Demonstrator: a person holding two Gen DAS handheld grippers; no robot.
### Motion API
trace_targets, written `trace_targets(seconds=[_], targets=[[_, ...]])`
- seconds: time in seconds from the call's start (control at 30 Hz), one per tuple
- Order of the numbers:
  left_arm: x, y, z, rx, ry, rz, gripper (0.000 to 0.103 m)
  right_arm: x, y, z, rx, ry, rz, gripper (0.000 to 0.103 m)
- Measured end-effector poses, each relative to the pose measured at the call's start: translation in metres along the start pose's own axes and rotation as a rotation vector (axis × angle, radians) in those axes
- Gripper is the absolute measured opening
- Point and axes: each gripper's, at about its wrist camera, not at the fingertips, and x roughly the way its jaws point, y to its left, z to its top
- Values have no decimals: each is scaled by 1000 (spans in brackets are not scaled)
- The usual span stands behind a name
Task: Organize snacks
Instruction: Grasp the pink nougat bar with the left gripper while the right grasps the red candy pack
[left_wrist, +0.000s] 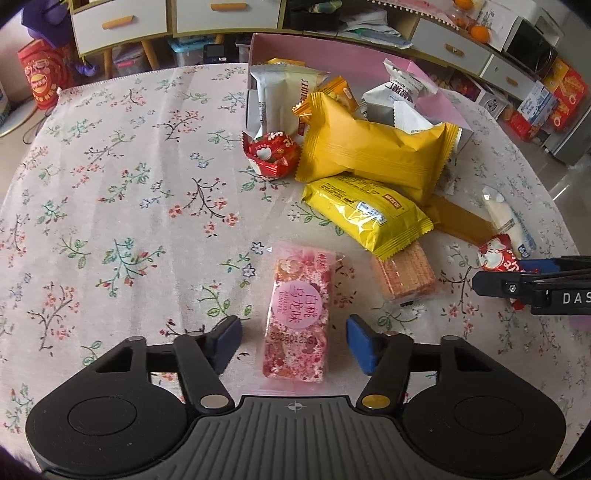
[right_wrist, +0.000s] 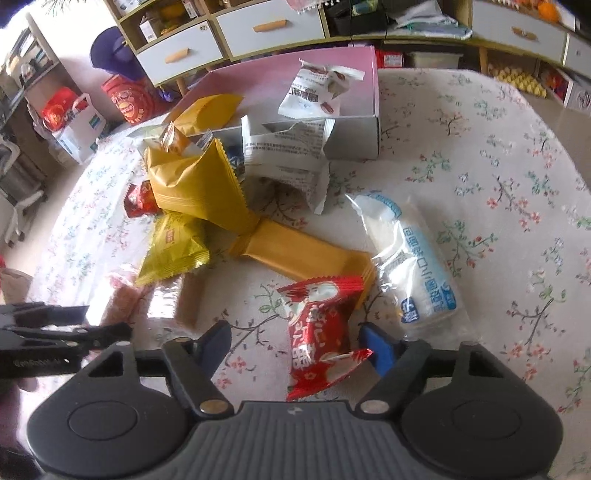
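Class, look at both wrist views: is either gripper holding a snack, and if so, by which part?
Neither. The left gripper is open around the pink packet; the right gripper is open around the red candy packet.

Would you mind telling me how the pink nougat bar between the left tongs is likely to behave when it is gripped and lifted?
The pink nougat bar looks like a solid slab, so it should probably stay fairly stiff when lifted. Its clear glossy wrapper may be slippery against the pads. Lying flat on the tablecloth, it seems unlikely to roll, though the left tongs, open around it, may crumple the loose wrapper edges.
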Motion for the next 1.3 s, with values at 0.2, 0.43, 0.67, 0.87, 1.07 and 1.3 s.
trace_targets(seconds=[0.2, 0.43, 0.67, 0.87, 1.07, 1.3], targets=[[0, 0, 1, 7, 0, 30, 41, 1, 5, 0, -45, -11, -73, 38], [-2, 6, 3, -27, -3, 31, 30, 0, 3, 0, -55, -19, -97, 26], [-5, 6, 3, -32, -19, 32, 30, -3, 5, 2, -45, -24, -77, 25], [-11, 6, 7, -42, -35, 23, 29, -9, 5, 5, -33, -41, -64, 20], [-15, 5, 10, -51, -55, 19, 29, -15, 6, 8, -32, -67, -56, 20], [-20, 5, 12, -56, -73, 19, 29, -19, 9, 10, -35, -82, -46, 19]])
